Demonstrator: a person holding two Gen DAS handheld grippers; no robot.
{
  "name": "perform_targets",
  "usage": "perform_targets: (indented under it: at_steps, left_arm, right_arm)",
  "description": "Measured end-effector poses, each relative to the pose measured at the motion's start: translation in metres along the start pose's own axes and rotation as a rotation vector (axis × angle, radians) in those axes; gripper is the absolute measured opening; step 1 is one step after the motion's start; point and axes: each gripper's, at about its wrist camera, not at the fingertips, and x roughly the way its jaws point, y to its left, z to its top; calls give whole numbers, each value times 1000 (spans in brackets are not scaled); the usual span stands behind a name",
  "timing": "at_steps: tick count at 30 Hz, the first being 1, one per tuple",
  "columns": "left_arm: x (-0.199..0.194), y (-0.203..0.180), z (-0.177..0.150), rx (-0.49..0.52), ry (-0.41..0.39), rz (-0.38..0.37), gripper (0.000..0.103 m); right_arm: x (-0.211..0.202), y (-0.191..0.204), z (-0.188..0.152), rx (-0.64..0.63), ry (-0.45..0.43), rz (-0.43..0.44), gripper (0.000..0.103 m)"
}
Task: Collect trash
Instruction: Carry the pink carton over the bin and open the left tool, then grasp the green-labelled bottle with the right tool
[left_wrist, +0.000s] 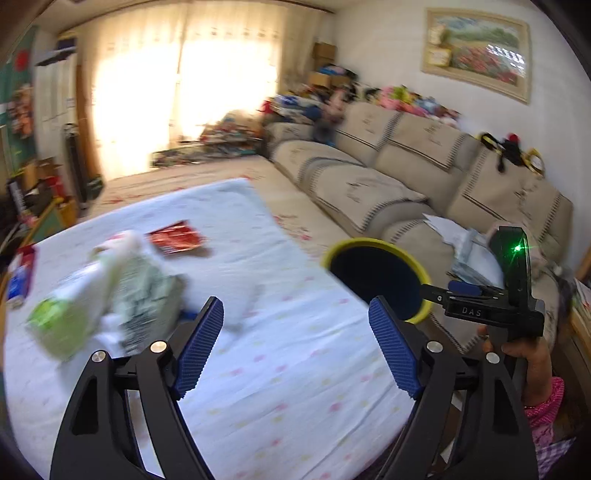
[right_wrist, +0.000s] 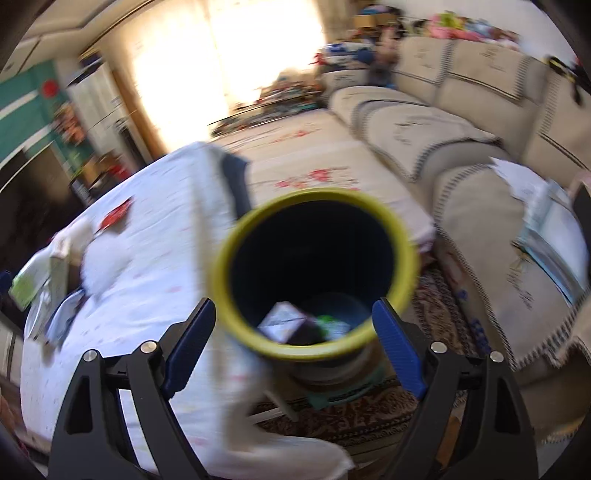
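Note:
A dark bin with a yellow rim (left_wrist: 376, 277) (right_wrist: 314, 273) stands on the floor beside the white-clothed table (left_wrist: 280, 369) (right_wrist: 155, 229). Some trash (right_wrist: 295, 325) lies at its bottom. On the cloth lie a green-and-white packet pile (left_wrist: 107, 291) (right_wrist: 40, 280), a red wrapper (left_wrist: 176, 238) (right_wrist: 117, 216) and a white crumpled tissue (left_wrist: 243, 302) (right_wrist: 105, 264). My left gripper (left_wrist: 295, 347) is open over the cloth with nothing between its pads. My right gripper (right_wrist: 295, 347) (left_wrist: 465, 291) is open above the bin's mouth, empty, held by a hand (left_wrist: 524, 354).
A beige sofa (left_wrist: 406, 166) (right_wrist: 461, 129) runs along the right, with papers (left_wrist: 465, 243) (right_wrist: 546, 221) on its near seat. A patterned rug (right_wrist: 369, 406) lies under the bin. A red-and-blue packet (left_wrist: 22, 277) sits at the table's left edge. Clutter lines the far wall.

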Motion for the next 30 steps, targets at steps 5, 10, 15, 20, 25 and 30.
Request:
perform_targets:
  at_steps: [5, 10, 15, 20, 25, 30]
  left_arm:
    - [-50, 55, -28, -82, -34, 146, 81]
    - [-84, 106, -57, -174, -54, 229, 82]
    - [-102, 139, -78, -228, -62, 263, 82]
    - [-117, 150, -87, -242, -86, 305, 83]
    - [-139, 162, -93, -257, -125, 352, 83]
    - [-168, 177, -101, -294, -159, 404, 84]
  right_arm:
    - [20, 81, -1, -144, 47, 125, 82]
    - [34, 165, -1, -281, 75, 244, 82]
    - [38, 228, 7, -348, 69, 344, 82]
    - [22, 288, 6, -429, 29, 400, 82]
    - [1, 343, -11, -477, -38, 437, 85]
    - [7, 396, -26, -495, -96, 399, 89]
